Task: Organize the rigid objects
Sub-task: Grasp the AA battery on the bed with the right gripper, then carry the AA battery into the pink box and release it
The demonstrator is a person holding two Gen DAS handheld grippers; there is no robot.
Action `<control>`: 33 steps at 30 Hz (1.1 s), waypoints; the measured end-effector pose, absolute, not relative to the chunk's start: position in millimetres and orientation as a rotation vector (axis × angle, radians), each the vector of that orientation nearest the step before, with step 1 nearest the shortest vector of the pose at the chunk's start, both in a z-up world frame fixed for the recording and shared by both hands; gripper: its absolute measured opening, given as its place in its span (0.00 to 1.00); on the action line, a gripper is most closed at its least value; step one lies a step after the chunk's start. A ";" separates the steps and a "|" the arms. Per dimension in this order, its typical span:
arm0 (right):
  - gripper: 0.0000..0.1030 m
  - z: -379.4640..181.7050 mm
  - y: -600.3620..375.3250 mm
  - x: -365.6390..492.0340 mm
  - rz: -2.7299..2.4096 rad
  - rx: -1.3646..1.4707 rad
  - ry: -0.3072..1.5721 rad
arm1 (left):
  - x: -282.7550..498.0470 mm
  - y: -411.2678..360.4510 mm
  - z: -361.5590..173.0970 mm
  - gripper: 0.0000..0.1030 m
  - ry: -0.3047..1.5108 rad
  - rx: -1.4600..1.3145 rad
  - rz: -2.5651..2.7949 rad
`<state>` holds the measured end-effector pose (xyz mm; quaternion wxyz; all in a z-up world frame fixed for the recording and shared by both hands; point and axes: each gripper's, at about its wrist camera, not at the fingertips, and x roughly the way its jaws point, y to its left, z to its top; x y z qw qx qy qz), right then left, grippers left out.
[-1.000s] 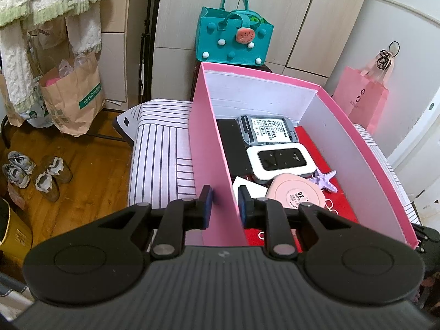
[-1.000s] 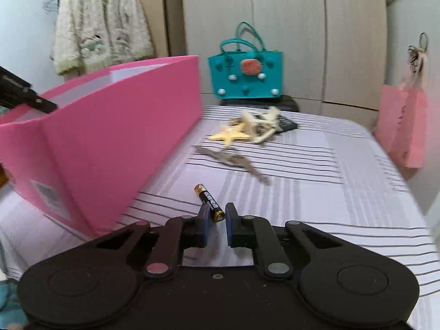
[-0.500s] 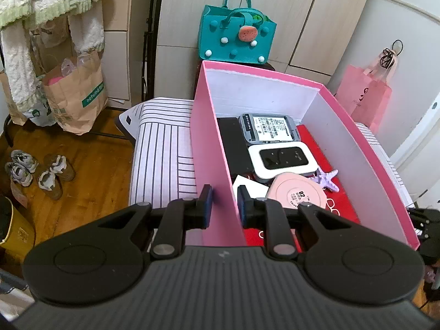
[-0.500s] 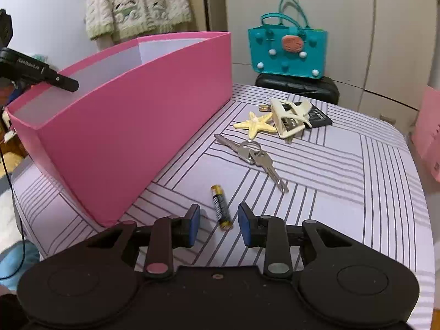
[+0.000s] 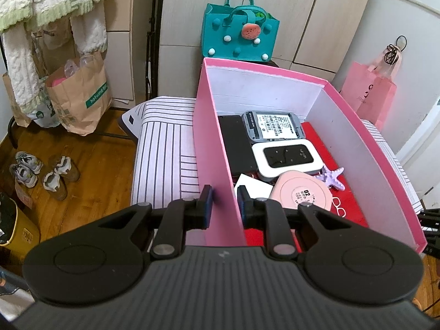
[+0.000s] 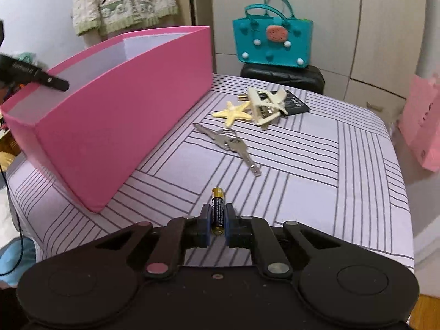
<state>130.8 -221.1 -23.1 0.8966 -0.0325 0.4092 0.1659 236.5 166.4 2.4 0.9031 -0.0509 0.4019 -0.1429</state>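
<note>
From the left wrist we see our left gripper [image 5: 224,202] clamped on the near left wall of the pink box [image 5: 213,148], one pad outside and one inside, so its jaws are closed on the cardboard. The box is smooth pink outside and plain white inside, with a red floor. Inside it, a grey device with a barcode label [image 5: 272,125] lies nearest the far wall; nearer us come a white router with a glossy black face [image 5: 287,158], a round pink disc printed "02" [image 5: 301,191], and a knobbly purple starfish [image 5: 331,177] toward the right wall. Left of the box the striped cover [image 5: 165,148] ends at an edge, with open wooden floor beyond and a brown paper bag reading "hotwind" [image 5: 82,93]. From the right wrist, our right gripper [image 6: 218,218] has its jaws closing on the battery [image 6: 217,209], black with a gold end, which sits between the pads just right of the box's near corner [image 6: 95,207]. Farther along that wall lie metal keys on a ring [image 6: 231,143], a yellow starfish [image 6: 233,112] and a cream claw clip [image 6: 265,104], with bare striped cloth to their right. The battery's small print is unreadable to us.
</note>
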 end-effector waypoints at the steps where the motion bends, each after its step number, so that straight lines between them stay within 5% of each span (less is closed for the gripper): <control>1: 0.10 -21.4 -221.8 132.0 0.341 -0.070 0.846 | 236.5 166.2 2.4 0.17 0.830 -0.105 -0.294; 20: 0.10 84.1 -175.1 160.7 0.684 -0.035 0.626 | 237.7 159.7 3.4 0.15 0.852 -0.097 -0.253; 33: 0.11 54.7 -113.4 212.1 0.642 -0.160 0.754 | 236.5 161.0 5.0 0.15 0.867 -0.116 -0.248</control>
